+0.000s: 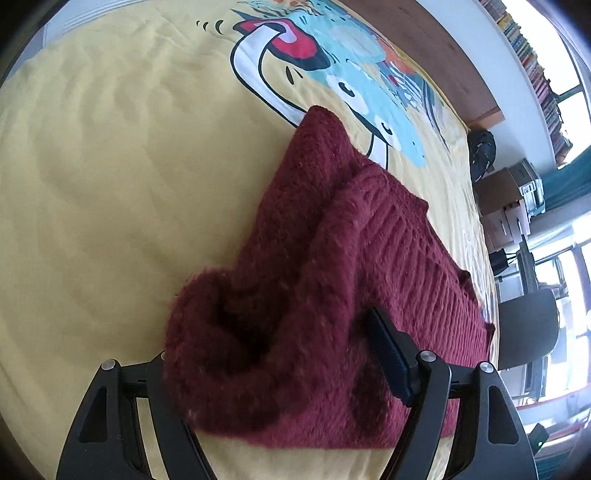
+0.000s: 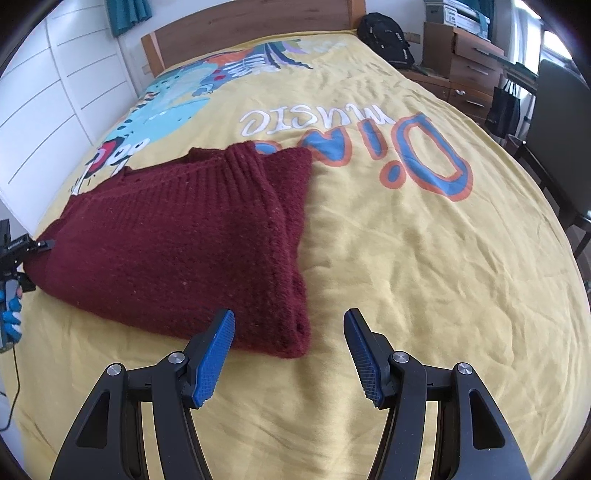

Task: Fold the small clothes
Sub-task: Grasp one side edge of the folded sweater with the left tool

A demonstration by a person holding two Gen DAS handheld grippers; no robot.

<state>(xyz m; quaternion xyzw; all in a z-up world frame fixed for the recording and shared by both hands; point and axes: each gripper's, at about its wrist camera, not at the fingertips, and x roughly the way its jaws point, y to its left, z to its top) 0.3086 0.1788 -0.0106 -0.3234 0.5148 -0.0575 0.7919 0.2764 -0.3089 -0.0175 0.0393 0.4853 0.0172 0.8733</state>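
One maroon knit sweater [image 2: 177, 243] lies folded on a yellow bedspread [image 2: 424, 258], toward the bed's left side, just near of the printed lettering [image 2: 354, 136]. In the left wrist view, a bunched fold of the sweater [image 1: 295, 295] sits between the fingers of the left gripper [image 1: 273, 369], its jaws closed on the wool. The right gripper [image 2: 290, 354] hovers at the sweater's near right corner, jaws spread wide, blue pads [image 2: 216, 362] bare; its left finger overlaps the knit edge, though contact cannot be told. Beyond the bed stand a wooden headboard [image 2: 251, 26], a black backpack [image 2: 386, 38] and drawers [image 2: 469, 70] at far right.
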